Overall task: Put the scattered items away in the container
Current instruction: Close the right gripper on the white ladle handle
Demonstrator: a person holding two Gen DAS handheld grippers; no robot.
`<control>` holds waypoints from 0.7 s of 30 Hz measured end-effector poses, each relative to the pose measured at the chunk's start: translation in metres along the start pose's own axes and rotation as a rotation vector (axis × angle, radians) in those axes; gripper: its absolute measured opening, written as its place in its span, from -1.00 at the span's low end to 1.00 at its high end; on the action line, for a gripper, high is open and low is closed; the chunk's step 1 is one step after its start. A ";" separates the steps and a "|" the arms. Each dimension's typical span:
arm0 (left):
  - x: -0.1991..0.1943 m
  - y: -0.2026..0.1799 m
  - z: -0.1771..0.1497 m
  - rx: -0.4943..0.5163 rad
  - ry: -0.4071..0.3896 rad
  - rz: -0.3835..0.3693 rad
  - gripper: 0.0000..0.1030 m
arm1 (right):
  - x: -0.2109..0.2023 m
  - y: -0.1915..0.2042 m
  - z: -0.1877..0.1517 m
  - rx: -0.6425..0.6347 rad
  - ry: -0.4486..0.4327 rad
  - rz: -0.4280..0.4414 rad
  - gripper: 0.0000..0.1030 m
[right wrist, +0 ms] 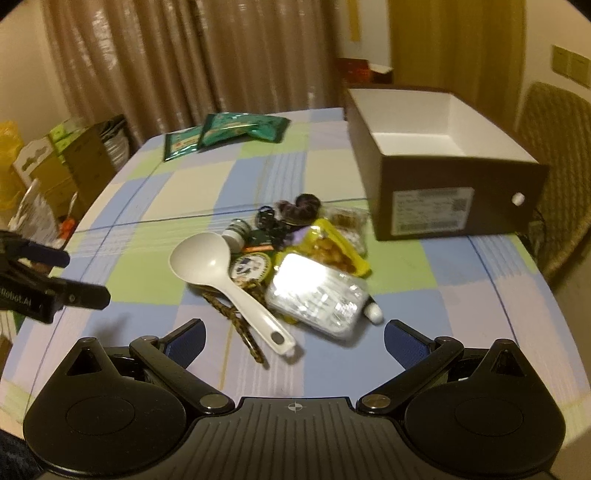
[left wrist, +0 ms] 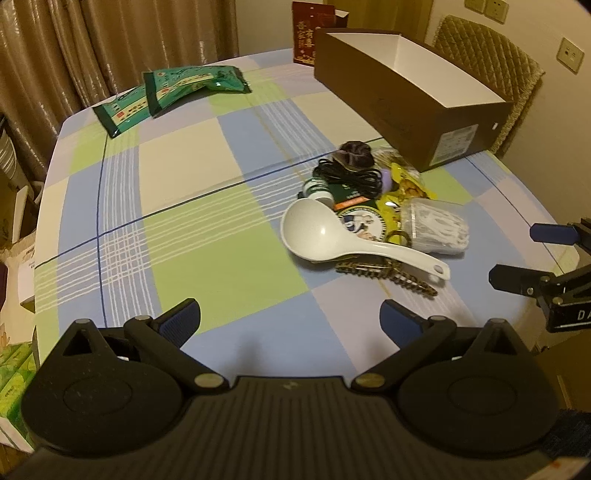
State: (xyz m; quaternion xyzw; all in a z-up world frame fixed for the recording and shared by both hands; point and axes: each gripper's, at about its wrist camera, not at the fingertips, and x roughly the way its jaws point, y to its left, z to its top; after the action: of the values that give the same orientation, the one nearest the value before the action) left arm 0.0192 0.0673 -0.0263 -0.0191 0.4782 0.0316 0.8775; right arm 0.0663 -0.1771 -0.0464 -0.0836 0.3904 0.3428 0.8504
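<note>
Brown cardboard box (right wrist: 424, 206) is being kept empty at the surface's far side, just beyond the heaped white ladle (right wrist: 221, 273), clear tub (right wrist: 317, 295) and snack packets, while both grippers' jaws, left gripper (left wrist: 290, 317) and right gripper (right wrist: 293, 336), are being held spread and unladen, ready for a first pick.

A white spoon (right wrist: 221, 269) tops the jumbled pile beside the open, empty brown box (right wrist: 436, 155).

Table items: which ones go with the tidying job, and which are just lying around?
Job:
brown box, open, nothing visible inside
white spoon
clear plastic case
yellow snack bag
black cable
dark scrunchie

Probably not:
green packets, far from the pile
red carton
chair
curtain
</note>
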 end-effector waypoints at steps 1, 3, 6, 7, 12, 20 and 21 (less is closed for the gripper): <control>0.001 0.003 0.000 -0.006 0.001 0.005 0.98 | 0.003 0.001 0.001 -0.016 0.000 0.006 0.92; 0.004 0.011 0.002 -0.023 0.001 0.018 0.98 | 0.010 0.002 0.004 -0.048 0.005 0.026 0.75; 0.008 0.023 0.004 -0.053 0.004 0.035 0.98 | 0.021 0.004 0.008 -0.096 0.019 0.068 0.60; 0.010 0.027 0.004 -0.062 0.006 0.042 0.98 | 0.025 0.006 0.009 -0.119 0.021 0.083 0.55; 0.021 0.043 0.008 -0.101 0.019 0.066 0.98 | 0.047 0.018 0.016 -0.245 0.042 0.156 0.17; 0.042 0.061 0.014 -0.148 0.065 0.085 0.98 | 0.087 0.028 0.032 -0.370 0.096 0.242 -0.26; 0.045 0.062 0.014 -0.153 0.071 0.085 0.98 | 0.091 0.029 0.033 -0.381 0.104 0.249 -0.30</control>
State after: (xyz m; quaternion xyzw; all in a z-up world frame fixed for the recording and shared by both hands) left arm 0.0507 0.1318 -0.0562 -0.0669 0.5054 0.1048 0.8539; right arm 0.1098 -0.0949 -0.0860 -0.2114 0.3693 0.5076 0.7491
